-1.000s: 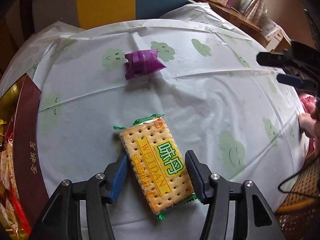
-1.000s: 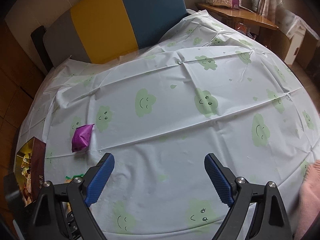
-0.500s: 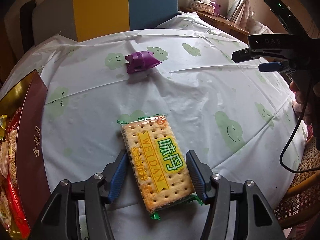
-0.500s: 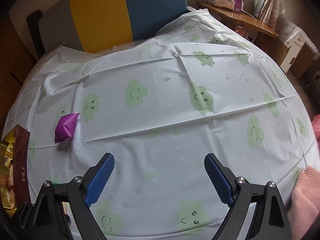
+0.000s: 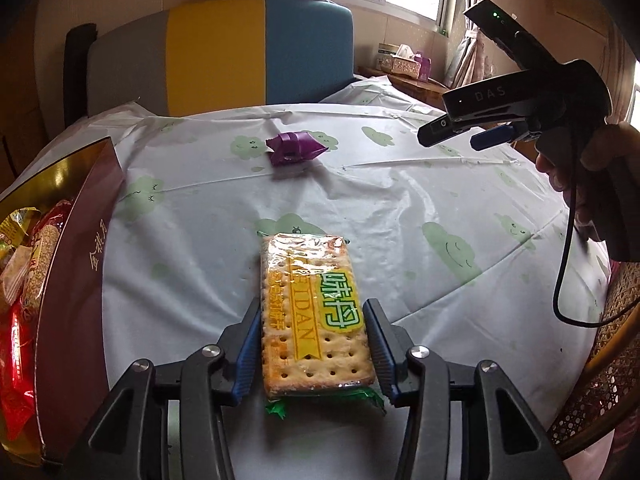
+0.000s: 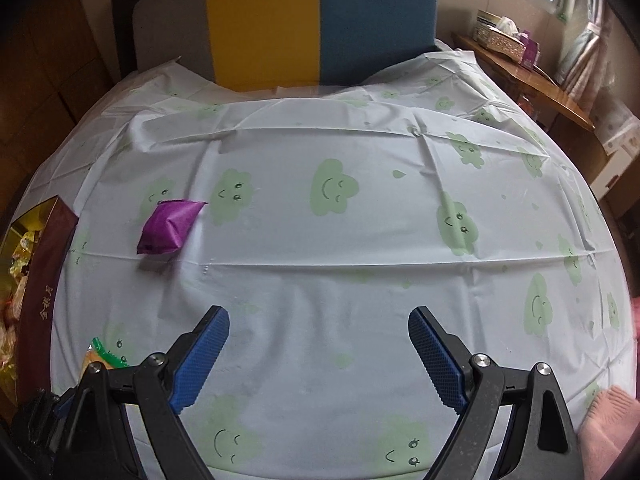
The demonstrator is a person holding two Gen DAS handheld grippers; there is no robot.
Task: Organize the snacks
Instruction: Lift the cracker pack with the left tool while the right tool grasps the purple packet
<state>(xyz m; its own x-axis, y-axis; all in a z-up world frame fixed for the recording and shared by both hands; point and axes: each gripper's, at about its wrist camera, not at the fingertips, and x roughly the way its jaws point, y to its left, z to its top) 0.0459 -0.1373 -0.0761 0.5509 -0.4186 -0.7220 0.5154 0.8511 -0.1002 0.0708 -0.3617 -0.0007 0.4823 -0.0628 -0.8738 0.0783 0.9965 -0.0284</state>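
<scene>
While the cloud-print tablecloth [image 6: 360, 280] spreads wide ahead of both tools, the open snack box [image 5: 72, 288] stands just to the left of the left gripper [image 5: 310, 344], its near wall close beside that tool. That box is likely the goal for this step. The left gripper's jaws have just been closing, and the blue pads now sit against the two long edges of the cracker packet [image 5: 312, 312], clamped on it about its near half; its far end reaches forward past the fingertips. To do the carry well, keep the squeeze light, since crackers break, and lift before swinging left so the packet's far end clears the box wall. The right gripper [image 6: 320, 356] hangs with jaws wide apart and nothing between them. Ahead of it and to its left lies the purple packet [image 6: 168, 226], well apart from its fingers; that seems its next pick.
</scene>
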